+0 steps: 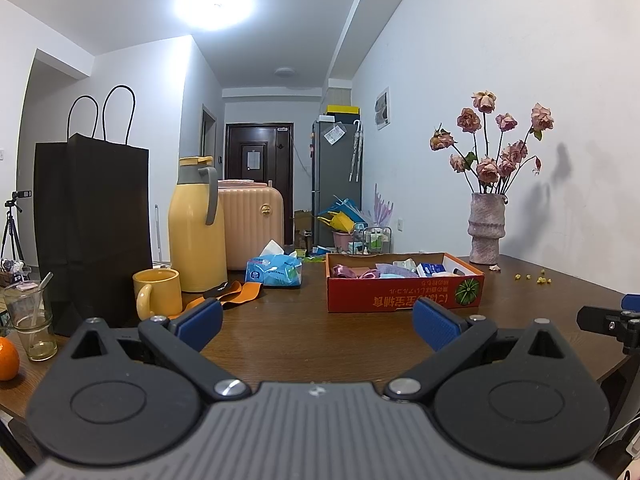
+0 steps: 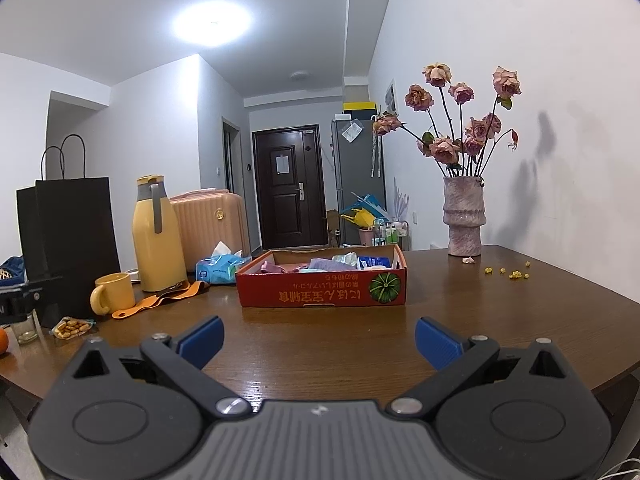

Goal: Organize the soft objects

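Observation:
A shallow red cardboard box (image 1: pixel 404 298) (image 2: pixel 320 290) sits mid-table, holding pink and purple cloths, tissue packs and other soft items. A blue tissue pack (image 1: pixel 274 272) (image 2: pixel 218 270) lies to its left. An orange and black strap (image 1: pixel 230 294) (image 2: pixel 160 302) lies by the yellow mug (image 1: pixel 158 294) (image 2: pixel 112 292). My left gripper (image 1: pixel 318 326) is open above the bare table, in front of the box. My right gripper (image 2: pixel 320 340) is also open, nothing between its blue pads (image 2: pixel 436 340). The right gripper's edge shows at the far right of the left wrist view.
A yellow thermos (image 1: pixel 196 226) (image 2: pixel 158 236), black paper bag (image 1: pixel 92 232) (image 2: pixel 66 240), glass (image 1: pixel 30 324), orange (image 1: pixel 7 358) and snack packet (image 2: pixel 72 328) crowd the table's left. A vase of dried roses (image 1: pixel 486 228) (image 2: pixel 464 216) stands far right, with yellow crumbs (image 2: pixel 510 272) nearby.

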### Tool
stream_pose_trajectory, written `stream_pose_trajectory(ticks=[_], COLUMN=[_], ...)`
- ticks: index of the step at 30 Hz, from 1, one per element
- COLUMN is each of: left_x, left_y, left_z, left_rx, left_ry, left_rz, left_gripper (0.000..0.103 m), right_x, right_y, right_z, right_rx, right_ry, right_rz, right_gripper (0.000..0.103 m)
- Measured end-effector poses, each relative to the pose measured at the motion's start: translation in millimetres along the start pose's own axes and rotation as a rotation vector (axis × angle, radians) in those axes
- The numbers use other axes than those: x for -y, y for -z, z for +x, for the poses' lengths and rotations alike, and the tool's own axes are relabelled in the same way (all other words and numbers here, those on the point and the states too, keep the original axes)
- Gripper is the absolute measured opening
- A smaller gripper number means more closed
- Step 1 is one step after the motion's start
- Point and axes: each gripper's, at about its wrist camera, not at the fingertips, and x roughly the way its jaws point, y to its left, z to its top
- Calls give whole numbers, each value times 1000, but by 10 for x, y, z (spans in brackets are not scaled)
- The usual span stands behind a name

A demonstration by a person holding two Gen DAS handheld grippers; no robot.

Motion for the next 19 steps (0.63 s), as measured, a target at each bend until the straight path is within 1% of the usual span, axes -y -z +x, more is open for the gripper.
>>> stream_pose_trajectory(ticks=[7,19], left_x=[-31,-45], left_y=[18,33], left_z=[-12,-42], left_rx=[8,21], left_ry=[6,-6], left_rz=[1,1], left_gripper=[103,103], right_x=[-2,-5], right_y=[4,12], right_z=[-2,-9], right_rx=[0,-1], right_ry=[-2,-1], right_rz=[-4,-6], right_gripper=[102,102])
